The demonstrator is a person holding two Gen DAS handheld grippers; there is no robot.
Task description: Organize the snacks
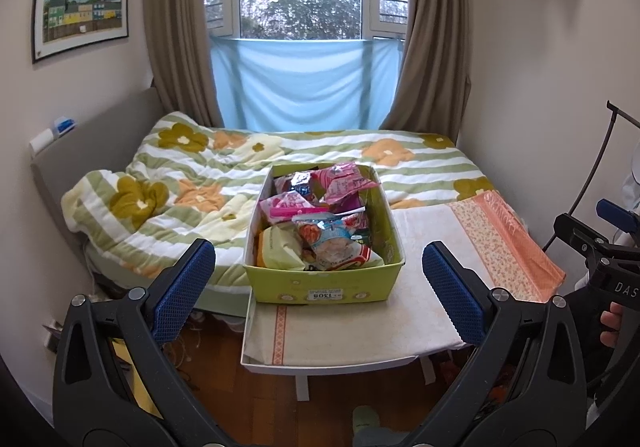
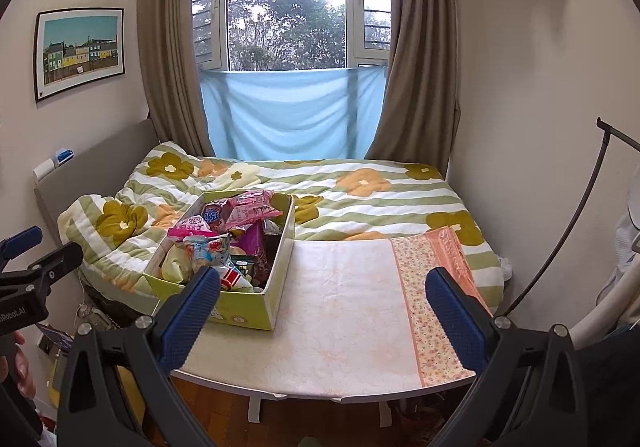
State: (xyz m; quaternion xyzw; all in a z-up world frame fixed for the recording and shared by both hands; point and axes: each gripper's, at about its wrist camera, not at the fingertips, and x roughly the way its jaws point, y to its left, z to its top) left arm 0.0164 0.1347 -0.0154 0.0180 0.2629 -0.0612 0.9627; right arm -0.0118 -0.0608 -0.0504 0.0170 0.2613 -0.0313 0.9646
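- Your left gripper point(image 1: 319, 289) and right gripper point(image 2: 322, 317) hang back, jaws spread wide, holding nothing.
- The table point(image 2: 344, 327) beyond is bare cloth on the right.
- Snacks point(image 1: 316, 219) lie heaped in the green box point(image 1: 320, 285) at its far left; this fits either gathered or awaiting sorting.

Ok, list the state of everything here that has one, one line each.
Left tongs: open, empty, held short of the box.
Right tongs: open, empty, over the table.
Green box: lidless, full of snack packets.
Snack packets: heaped inside the box.
Curtains: drawn apart.
Table: covered by a cloth.
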